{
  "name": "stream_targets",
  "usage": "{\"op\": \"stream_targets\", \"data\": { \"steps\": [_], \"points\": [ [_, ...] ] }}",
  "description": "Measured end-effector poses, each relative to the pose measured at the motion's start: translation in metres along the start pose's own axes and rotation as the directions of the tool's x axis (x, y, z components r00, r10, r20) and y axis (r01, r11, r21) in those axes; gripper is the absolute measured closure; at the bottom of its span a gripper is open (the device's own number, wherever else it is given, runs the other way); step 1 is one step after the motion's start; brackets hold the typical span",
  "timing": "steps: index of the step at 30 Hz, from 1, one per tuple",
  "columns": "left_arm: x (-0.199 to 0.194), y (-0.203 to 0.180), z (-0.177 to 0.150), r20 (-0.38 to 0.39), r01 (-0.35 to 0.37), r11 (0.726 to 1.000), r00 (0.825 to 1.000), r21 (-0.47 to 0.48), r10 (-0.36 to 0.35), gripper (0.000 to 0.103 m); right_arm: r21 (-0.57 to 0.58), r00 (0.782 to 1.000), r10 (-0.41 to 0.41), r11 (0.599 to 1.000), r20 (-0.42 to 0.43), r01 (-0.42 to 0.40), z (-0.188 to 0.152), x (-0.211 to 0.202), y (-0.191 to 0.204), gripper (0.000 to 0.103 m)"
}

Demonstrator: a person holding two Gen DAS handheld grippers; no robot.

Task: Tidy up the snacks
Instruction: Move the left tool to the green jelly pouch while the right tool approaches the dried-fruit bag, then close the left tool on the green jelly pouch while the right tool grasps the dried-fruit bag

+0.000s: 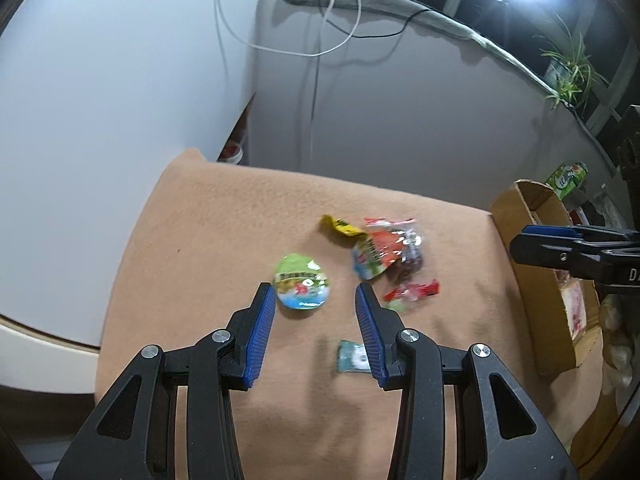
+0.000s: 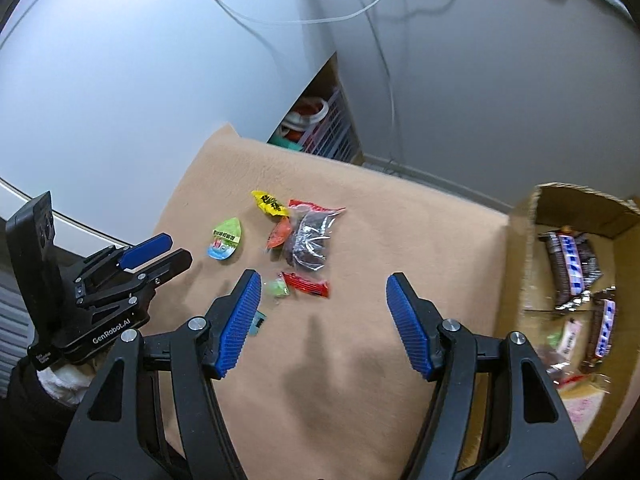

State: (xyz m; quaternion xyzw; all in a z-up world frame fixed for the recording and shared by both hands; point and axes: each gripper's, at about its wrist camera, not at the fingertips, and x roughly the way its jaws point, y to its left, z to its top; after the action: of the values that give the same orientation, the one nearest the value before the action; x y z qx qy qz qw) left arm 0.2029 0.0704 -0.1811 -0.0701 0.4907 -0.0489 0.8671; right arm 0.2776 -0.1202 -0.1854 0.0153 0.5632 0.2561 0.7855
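The loose snacks lie in a cluster near the middle of the counter (image 2: 400, 240), which is covered with a tan cloth. A round green-lidded cup (image 1: 301, 283) sits to the left; a yellow packet (image 1: 340, 227), a clear bag of dark pieces (image 2: 310, 246) and a red wrapper (image 2: 307, 284) lie close together beside it, and a small teal sachet (image 1: 352, 356) lies nearer the cameras. A cardboard box (image 2: 520, 248) at the counter's right edge holds chocolate bars (image 2: 570, 268). The left gripper (image 1: 316, 296) hangs above the cloth, fingers spread and empty, the cup just beyond its left finger. The right gripper (image 2: 322, 284) hovers with fingers spread wider, holding nothing.
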Motion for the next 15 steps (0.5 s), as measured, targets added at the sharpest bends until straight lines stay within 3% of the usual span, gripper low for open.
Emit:
{"op": "stream_targets", "data": {
  "steps": [11, 15],
  "points": [
    [0.022, 0.012, -0.002, -0.035, 0.003, 1.000, 0.999, 0.017, -0.003, 0.063, 0.014, 0.997, 0.010, 1.000, -0.073, -0.009, 0.008, 0.048, 0.005, 0.036],
    [0.031, 0.012, 0.000, -0.046, 0.004, 1.000, 0.999, 0.025, -0.003, 0.063, 0.017, 0.996, 0.006, 1.000, -0.087, -0.005, 0.010, 0.061, 0.006, 0.045]
  ]
}}
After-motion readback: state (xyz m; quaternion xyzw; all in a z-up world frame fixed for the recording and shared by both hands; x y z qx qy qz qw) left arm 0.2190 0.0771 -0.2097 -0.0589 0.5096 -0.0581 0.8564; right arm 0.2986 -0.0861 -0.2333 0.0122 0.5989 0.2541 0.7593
